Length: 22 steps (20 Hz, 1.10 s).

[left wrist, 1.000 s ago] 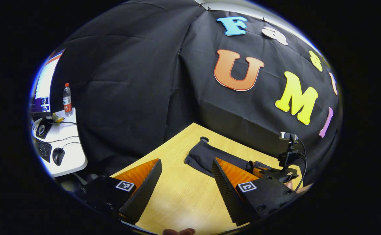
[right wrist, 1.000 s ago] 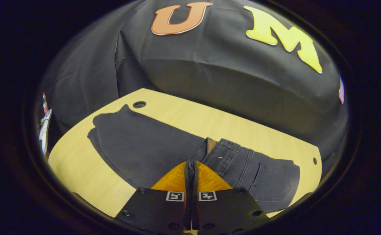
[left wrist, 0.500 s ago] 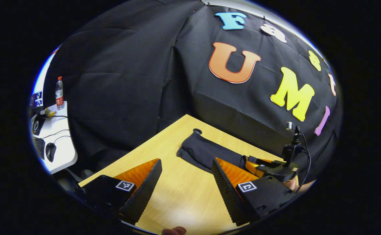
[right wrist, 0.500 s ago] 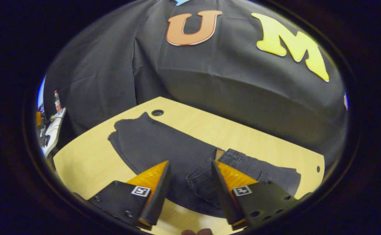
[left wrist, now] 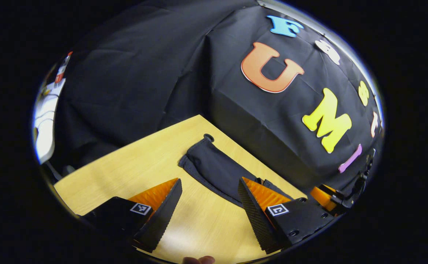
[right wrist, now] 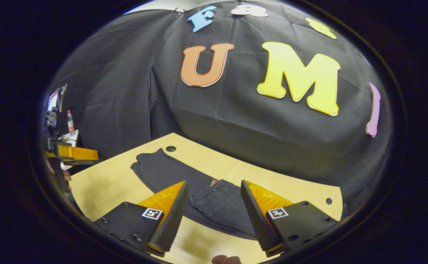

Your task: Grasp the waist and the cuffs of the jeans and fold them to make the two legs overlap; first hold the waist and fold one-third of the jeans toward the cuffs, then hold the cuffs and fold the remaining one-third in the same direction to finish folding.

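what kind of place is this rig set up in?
Looks like an indoor recording booth, probably in a lab or office. Black cloth hangs behind a wooden table with jeans on it, and a white desk with a bottle stands off to one side.

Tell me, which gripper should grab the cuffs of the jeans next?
Probably the left gripper: it is open above the table with the cuff end of the jeans just ahead. The right gripper, open too, hangs over the folded waist end.
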Available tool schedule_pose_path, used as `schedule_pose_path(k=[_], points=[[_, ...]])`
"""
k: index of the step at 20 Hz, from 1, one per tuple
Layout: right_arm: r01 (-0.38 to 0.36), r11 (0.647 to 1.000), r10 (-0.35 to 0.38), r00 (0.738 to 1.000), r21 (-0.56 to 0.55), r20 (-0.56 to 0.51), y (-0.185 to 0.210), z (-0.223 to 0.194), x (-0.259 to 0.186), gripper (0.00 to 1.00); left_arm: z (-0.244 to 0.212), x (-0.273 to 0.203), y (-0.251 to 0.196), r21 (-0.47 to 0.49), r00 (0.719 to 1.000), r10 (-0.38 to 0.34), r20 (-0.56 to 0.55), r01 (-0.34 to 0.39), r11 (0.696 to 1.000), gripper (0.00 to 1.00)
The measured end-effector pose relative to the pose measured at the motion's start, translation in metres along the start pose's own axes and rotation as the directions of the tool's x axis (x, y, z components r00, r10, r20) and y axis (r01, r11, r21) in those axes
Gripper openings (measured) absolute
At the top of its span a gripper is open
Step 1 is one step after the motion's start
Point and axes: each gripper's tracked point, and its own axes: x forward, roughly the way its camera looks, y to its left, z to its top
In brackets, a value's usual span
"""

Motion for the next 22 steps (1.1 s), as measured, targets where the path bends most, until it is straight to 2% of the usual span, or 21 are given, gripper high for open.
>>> schedule_pose_path(k=[2,4,5,6,7,9,13,15,19,22], points=[[0.016,1.000,-0.016,1.000,0.008,0.010,-0.012,0.006,-0.024,0.86,0.000,0.013,-0.001,-0.109,0.999,-0.032,-0.015,0.030,0.994,0.99],[0.037,0.999,-0.037,0.999,0.012,0.012,-0.025,0.010,-0.044,0.87,-0.004,0.023,0.007,-0.193,0.999,-0.037,-0.030,0.031,0.981,0.99],[0.046,0.999,-0.046,0.999,0.015,0.007,-0.031,0.010,-0.051,0.93,-0.006,0.030,0.009,-0.226,0.998,-0.043,-0.037,0.034,0.974,0.99],[0.058,0.998,-0.058,0.998,0.016,0.004,-0.038,0.010,-0.058,0.92,-0.008,0.043,0.011,-0.257,0.998,-0.047,-0.048,0.033,0.966,0.99],[0.076,0.997,-0.076,0.997,0.018,0.002,-0.046,0.011,-0.065,0.96,-0.010,0.051,0.011,-0.293,0.997,-0.060,-0.056,0.041,0.955,0.99],[0.109,0.994,-0.108,0.994,0.023,-0.010,-0.060,0.009,-0.074,0.97,-0.015,0.063,0.017,-0.353,0.994,-0.073,-0.079,0.041,0.935,0.99],[0.166,0.985,-0.163,0.985,0.049,-0.057,-0.088,-0.005,-0.088,0.96,-0.017,0.101,0.028,-0.474,0.991,-0.090,-0.100,0.032,0.880,0.99],[0.195,0.979,-0.190,0.978,0.051,-0.082,-0.100,-0.011,-0.094,0.96,-0.012,0.116,0.036,-0.518,0.992,-0.082,-0.093,0.022,0.855,0.98],[0.232,0.970,-0.224,0.968,0.069,-0.113,-0.116,-0.019,-0.098,0.96,-0.012,0.140,0.050,-0.563,0.992,-0.042,-0.122,-0.035,0.826,0.99],[0.249,0.964,-0.237,0.963,0.093,-0.125,-0.123,-0.021,-0.097,0.96,-0.003,0.154,0.048,-0.617,0.993,-0.045,-0.106,-0.030,0.787,0.98]])
